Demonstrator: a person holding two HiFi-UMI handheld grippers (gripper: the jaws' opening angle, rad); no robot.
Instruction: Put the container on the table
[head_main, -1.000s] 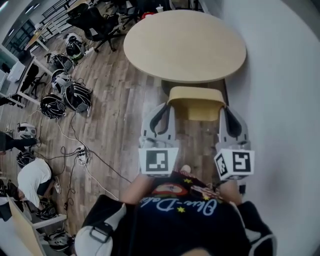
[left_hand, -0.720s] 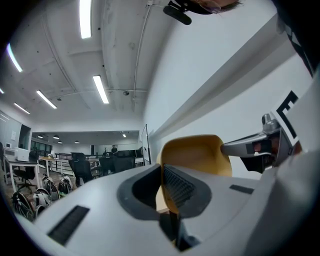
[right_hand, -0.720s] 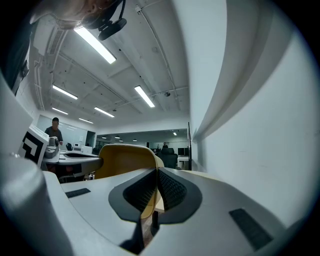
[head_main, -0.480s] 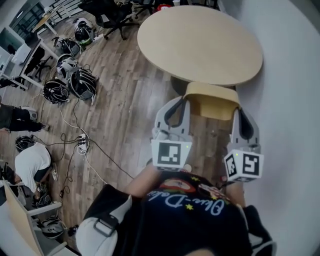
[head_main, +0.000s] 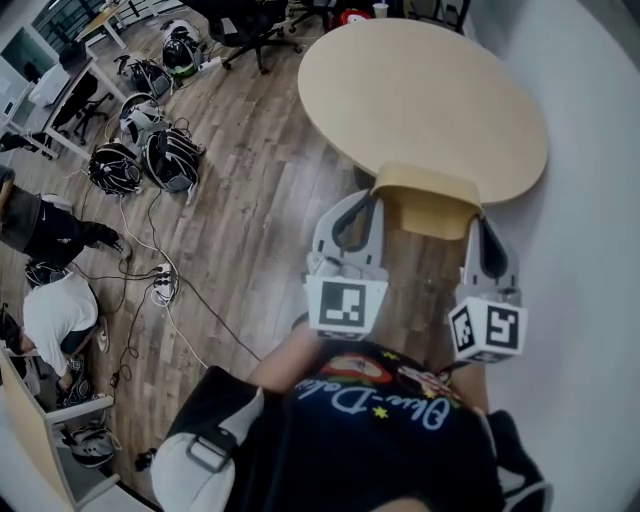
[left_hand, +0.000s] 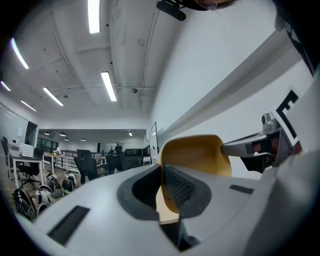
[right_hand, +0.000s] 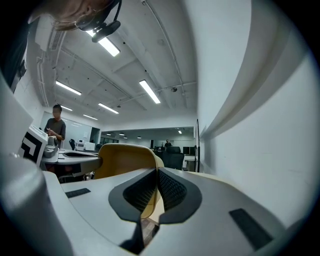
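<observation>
A tan, tub-shaped container (head_main: 428, 205) hangs in the air between my two grippers, just short of the near edge of a round light-wood table (head_main: 420, 90). My left gripper (head_main: 372, 203) is shut on the container's left rim, and my right gripper (head_main: 482, 228) is shut on its right rim. In the left gripper view the container wall (left_hand: 197, 155) is pinched between the ribbed pads of the left gripper (left_hand: 162, 192). The right gripper view shows the container (right_hand: 122, 160) clamped the same way in the right gripper (right_hand: 156, 192).
A white wall (head_main: 590, 200) runs close along the right. Several helmets (head_main: 150, 150) and cables (head_main: 150, 290) lie on the wood floor at the left, where a person (head_main: 60, 310) crouches. Office chairs (head_main: 250, 20) stand beyond the table.
The table's near edge has come closer to the container and shifted right in the head view. Both grippers still hold the container as before.
</observation>
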